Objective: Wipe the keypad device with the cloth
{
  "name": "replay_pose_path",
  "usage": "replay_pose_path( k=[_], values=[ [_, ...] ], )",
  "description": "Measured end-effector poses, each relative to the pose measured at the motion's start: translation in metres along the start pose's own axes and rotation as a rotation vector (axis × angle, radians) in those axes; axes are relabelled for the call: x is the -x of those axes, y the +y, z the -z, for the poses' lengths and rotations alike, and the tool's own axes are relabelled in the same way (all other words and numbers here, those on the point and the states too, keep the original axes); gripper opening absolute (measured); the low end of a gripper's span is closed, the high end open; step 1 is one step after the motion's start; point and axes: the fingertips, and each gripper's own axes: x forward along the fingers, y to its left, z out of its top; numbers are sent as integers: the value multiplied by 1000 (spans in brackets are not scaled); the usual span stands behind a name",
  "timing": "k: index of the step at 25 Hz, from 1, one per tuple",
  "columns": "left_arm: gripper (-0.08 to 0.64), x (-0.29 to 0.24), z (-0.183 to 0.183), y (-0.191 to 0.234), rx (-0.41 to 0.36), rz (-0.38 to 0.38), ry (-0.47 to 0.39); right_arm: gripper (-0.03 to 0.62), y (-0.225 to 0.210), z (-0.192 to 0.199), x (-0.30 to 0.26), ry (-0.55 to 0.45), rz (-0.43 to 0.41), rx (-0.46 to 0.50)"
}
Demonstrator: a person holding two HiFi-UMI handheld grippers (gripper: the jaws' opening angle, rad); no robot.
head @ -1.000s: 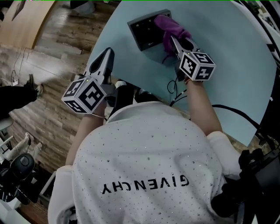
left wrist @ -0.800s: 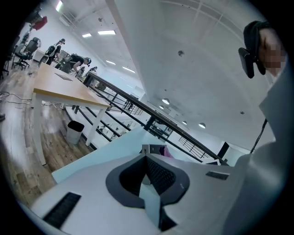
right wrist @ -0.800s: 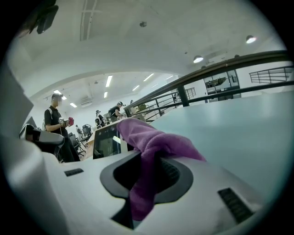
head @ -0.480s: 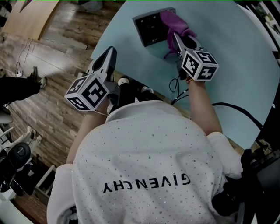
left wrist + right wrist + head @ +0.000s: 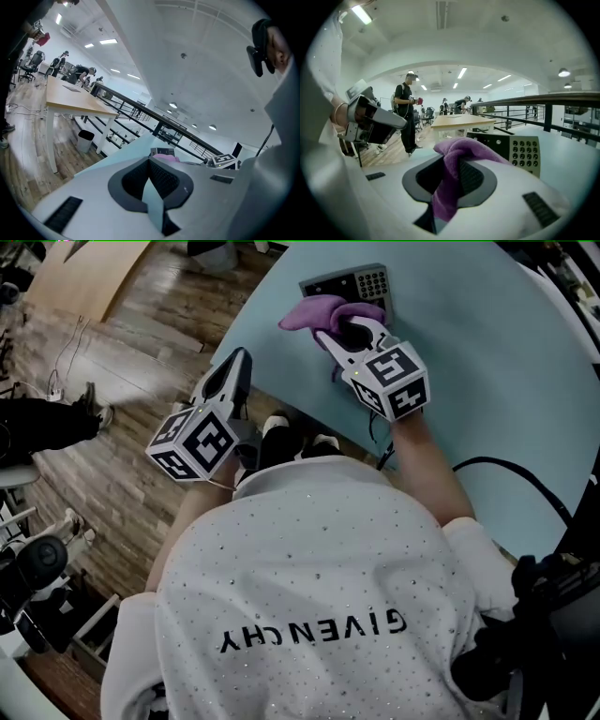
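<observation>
Just beyond right gripper point(image 5: 328, 334), keypad device point(image 5: 361, 282)

right gripper point(image 5: 330, 334) reaches forward, jaws clamped on the cloth point(image 5: 314, 310); left gripper point(image 5: 237, 357) hangs by the table's point(image 5: 487, 381) left edge, jaws together.

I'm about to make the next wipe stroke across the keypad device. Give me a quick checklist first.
1. Grip: right gripper shut on the purple cloth: ok.
2. Cloth on the keypad device: it overlaps the device's near left part; pressure cannot tell.
3. Button grid uncovered, to the right of the cloth: ok.
4. Left gripper shut, empty, apart from the device: ok.
5. Device braced: nothing holds it, so it may slide: not ok.
</observation>
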Motion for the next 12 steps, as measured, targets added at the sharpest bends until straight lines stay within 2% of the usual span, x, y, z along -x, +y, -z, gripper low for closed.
replay_pose_path(
  k=[4, 7, 12],
  values=[
    [0, -2, -4, -1, -5, 7, -7, 72, -4, 17, -8, 64, 8, 23],
    [0, 0, 4, 2, -1, 1, 0, 72, -14, 31, -4, 65, 23, -17],
    [0, 3, -2, 5, 16, -11, 3, 72, -28, 23, 6, 54, 52, -62]
  ],
)
